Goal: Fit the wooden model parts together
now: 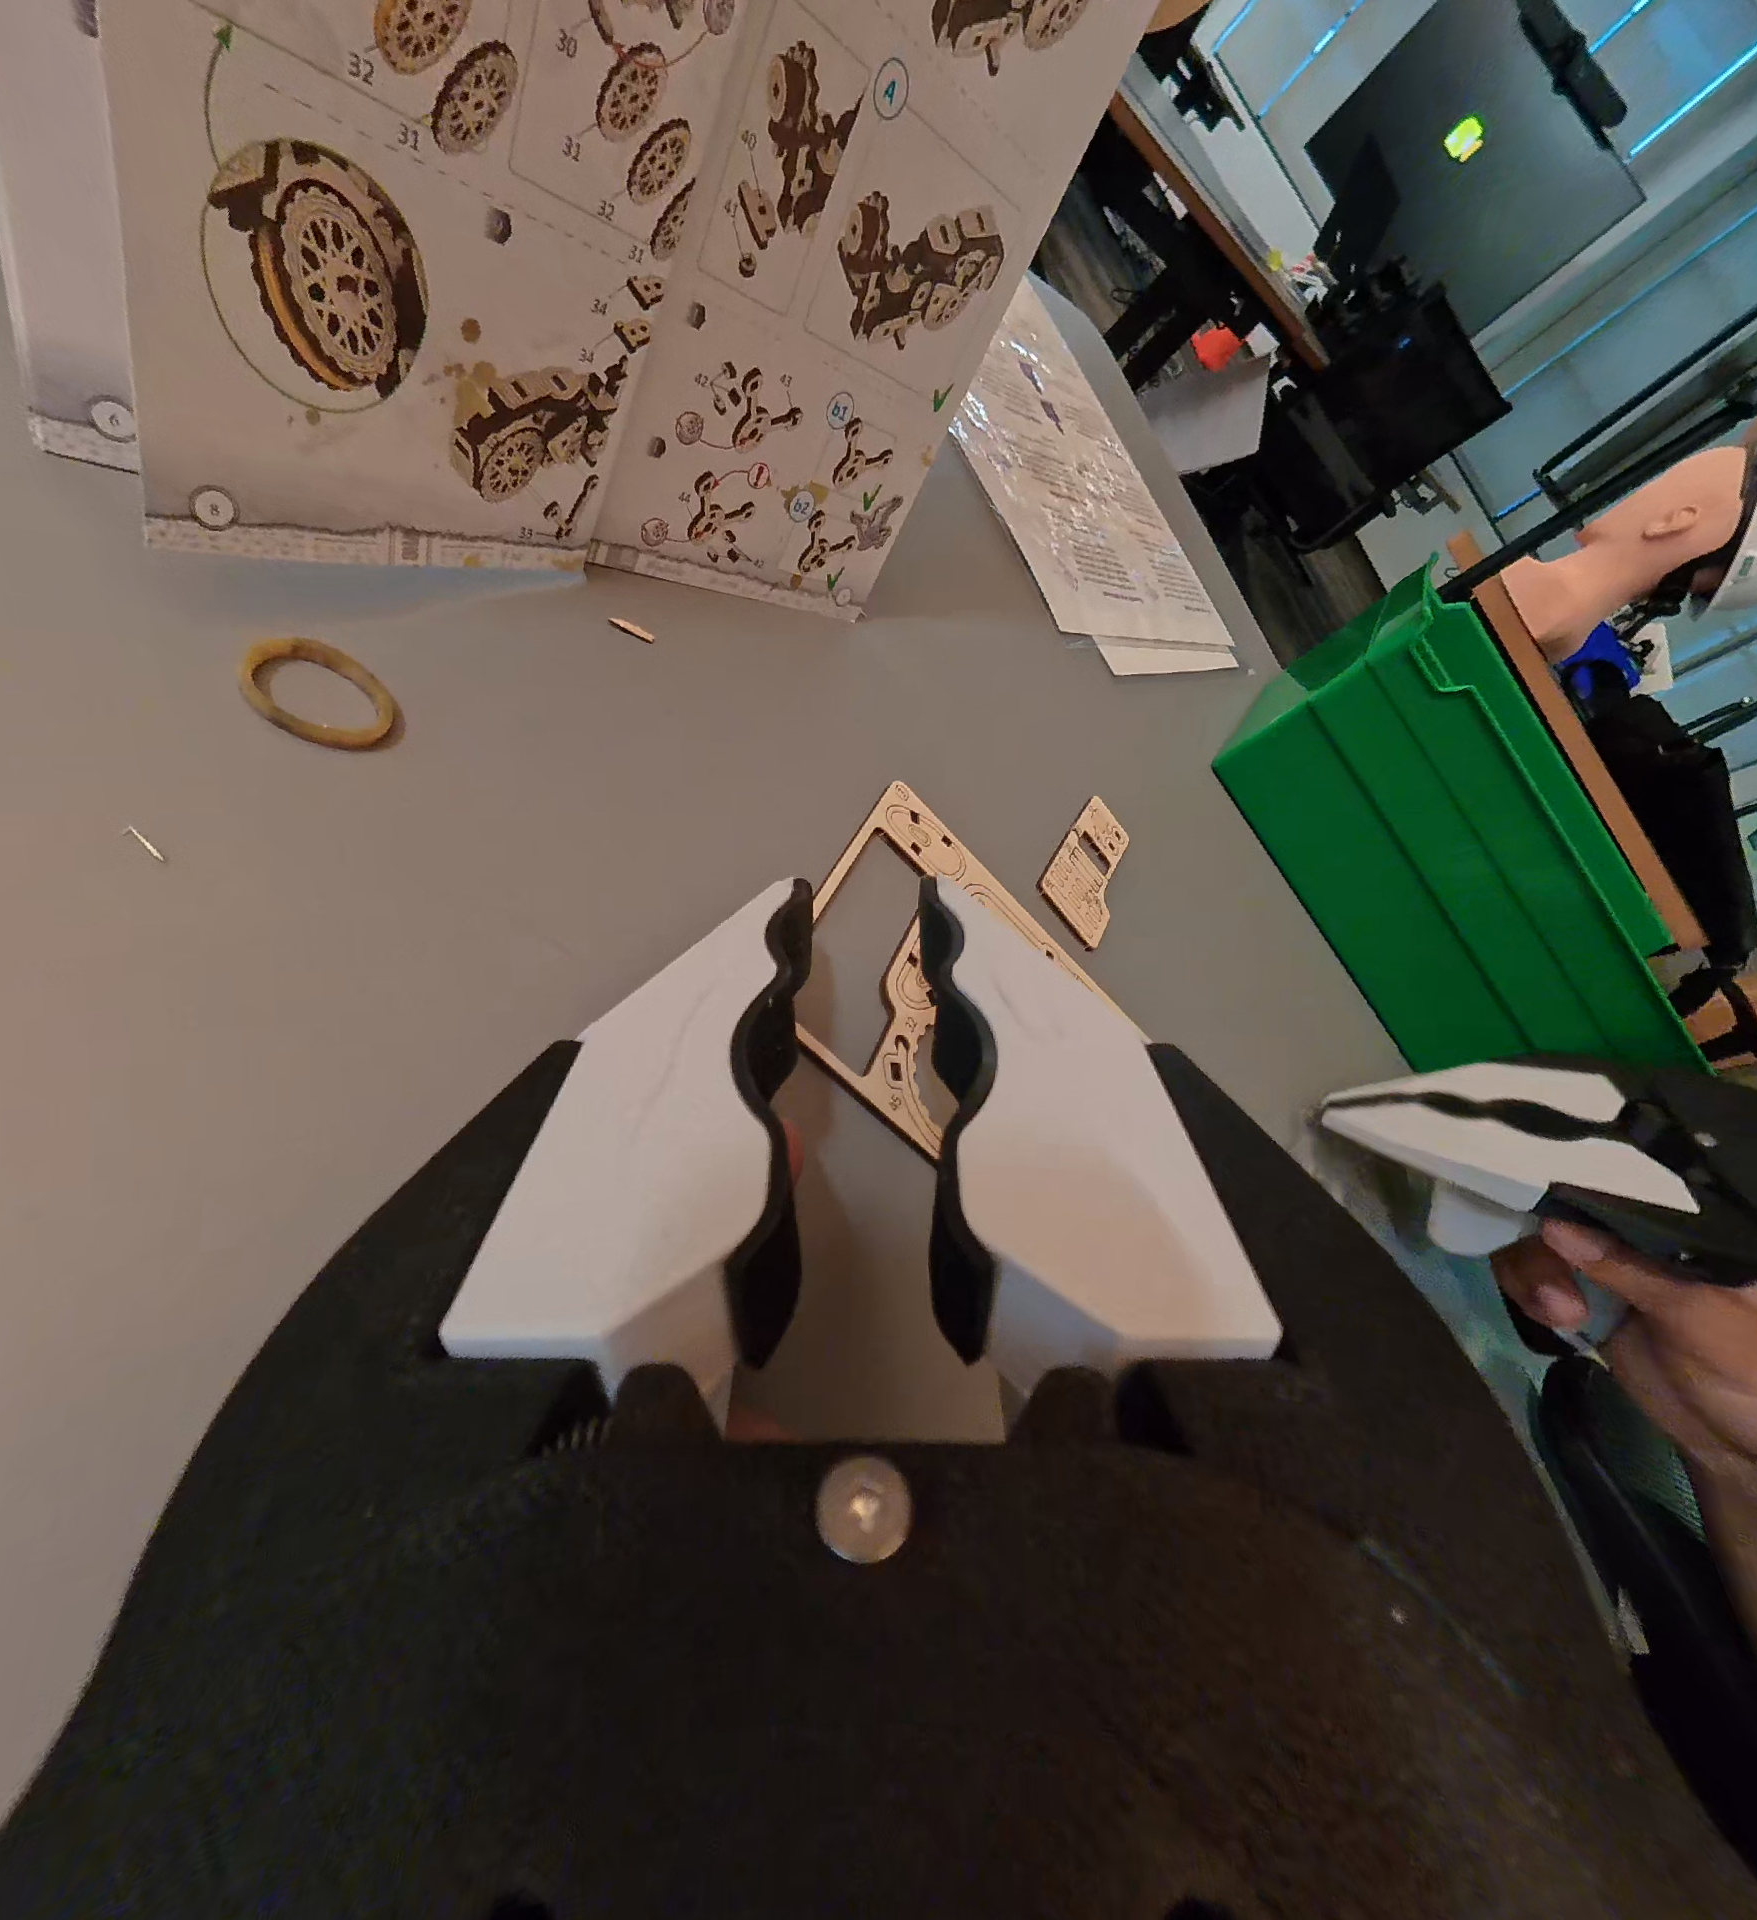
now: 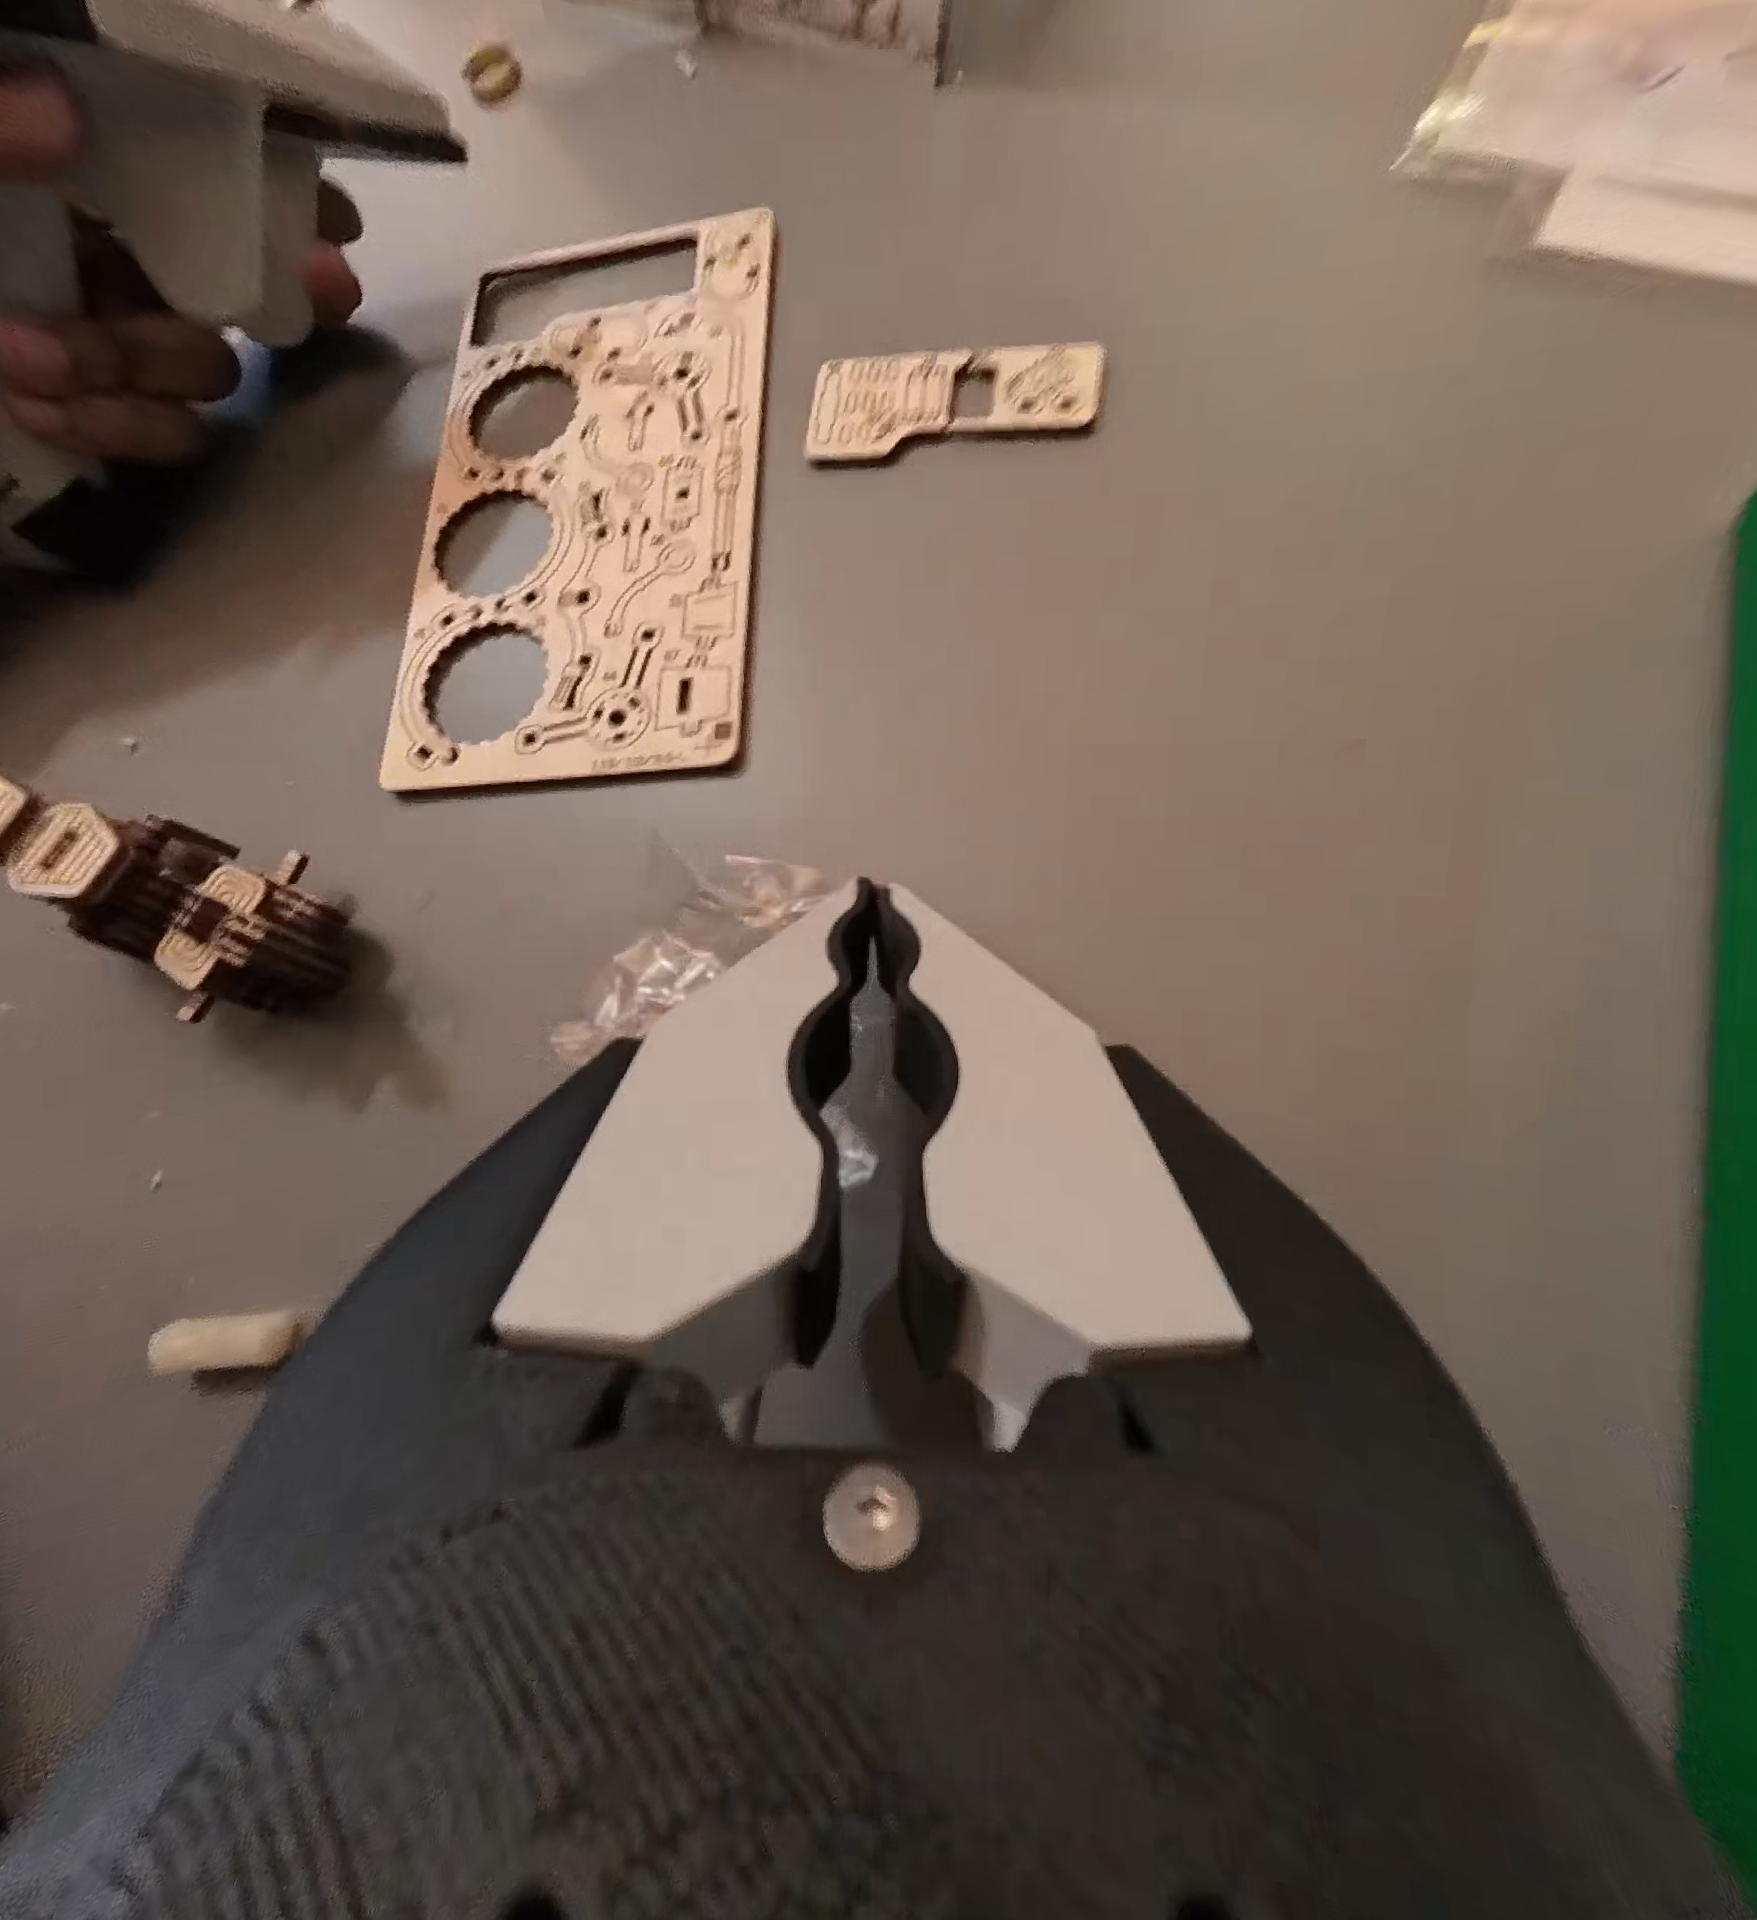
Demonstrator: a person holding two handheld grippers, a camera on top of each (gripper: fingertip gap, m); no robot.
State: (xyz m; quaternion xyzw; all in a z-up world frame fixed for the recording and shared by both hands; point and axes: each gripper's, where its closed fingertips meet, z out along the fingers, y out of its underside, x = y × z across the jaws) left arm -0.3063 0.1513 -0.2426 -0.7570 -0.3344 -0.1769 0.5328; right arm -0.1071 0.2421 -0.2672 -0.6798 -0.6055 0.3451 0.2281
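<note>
A laser-cut wooden parts sheet (image 2: 645, 520) with three round cut-outs lies flat on the grey table, and a smaller wooden sheet piece (image 2: 957, 400) lies to its right. A partly built dark wooden model (image 2: 178, 914) lies at the left. My left gripper (image 1: 866, 904) is open and empty above the near corner of the parts sheet (image 1: 905, 831), with the small piece (image 1: 1087, 868) to the right. My right gripper (image 2: 869, 891) is shut and holds nothing I can see, over a clear plastic bag (image 2: 687, 956). It also shows at the right edge of the left wrist view (image 1: 1326, 1117).
Open instruction sheets (image 1: 500, 312) lie at the back, with a rubber ring (image 1: 318, 694) in front of them. A green bin (image 1: 1456, 862) stands at the table's right edge. Papers (image 2: 1684, 156) lie at the back right. A small cream block (image 2: 219, 1340) lies near the front. My hands' fingertips stand some 25 cm from each other.
</note>
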